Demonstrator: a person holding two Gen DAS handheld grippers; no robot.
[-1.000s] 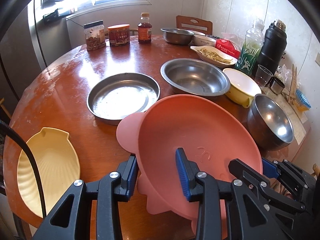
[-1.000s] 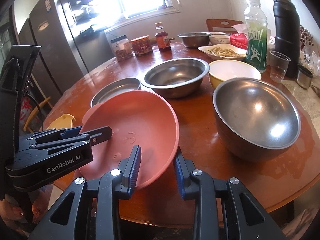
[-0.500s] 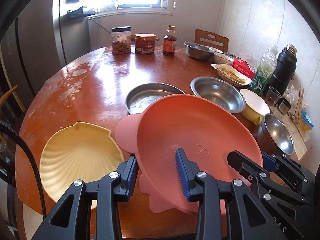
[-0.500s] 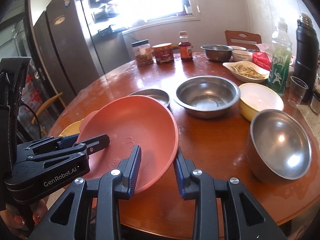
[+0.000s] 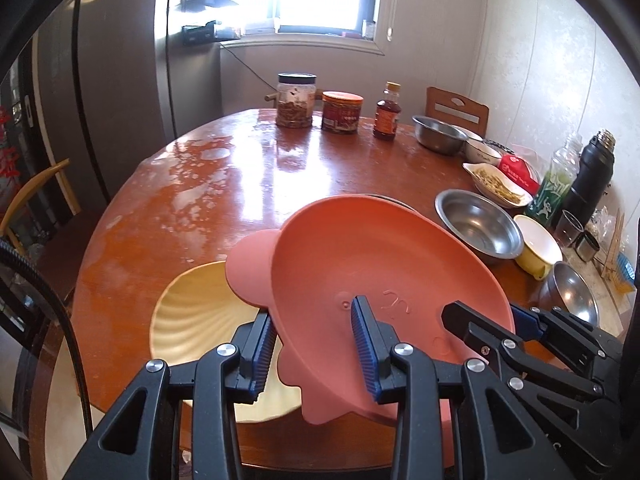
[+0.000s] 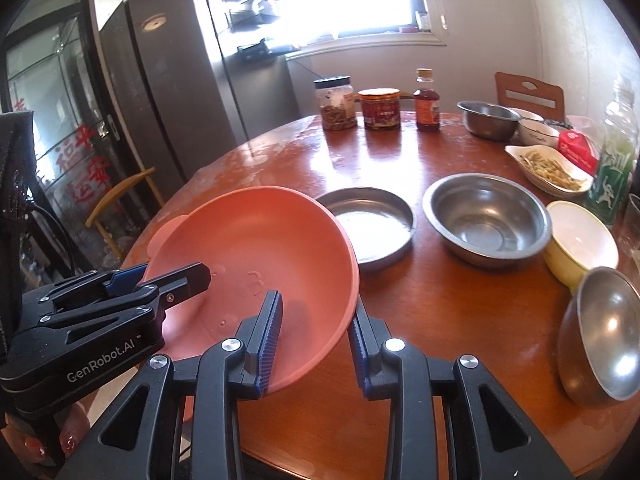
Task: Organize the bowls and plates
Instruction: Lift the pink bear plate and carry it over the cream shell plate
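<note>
Both grippers hold one pink bowl-plate with ear-shaped tabs, lifted and tilted above the round wooden table. My left gripper is shut on its near-left rim. My right gripper is shut on its near-right rim. A yellow shell-shaped plate lies on the table under the pink bowl's left side. A flat steel plate, a steel bowl, a yellow-and-white bowl and another steel bowl stand to the right.
Two jars and a sauce bottle stand at the table's far side, with a small steel bowl and a dish of food. A green bottle, a black flask and a fridge flank the table.
Both grippers carried the pink bowl left and back toward the near edge. It has left the steel plate and now hangs over the yellow shell plate.
</note>
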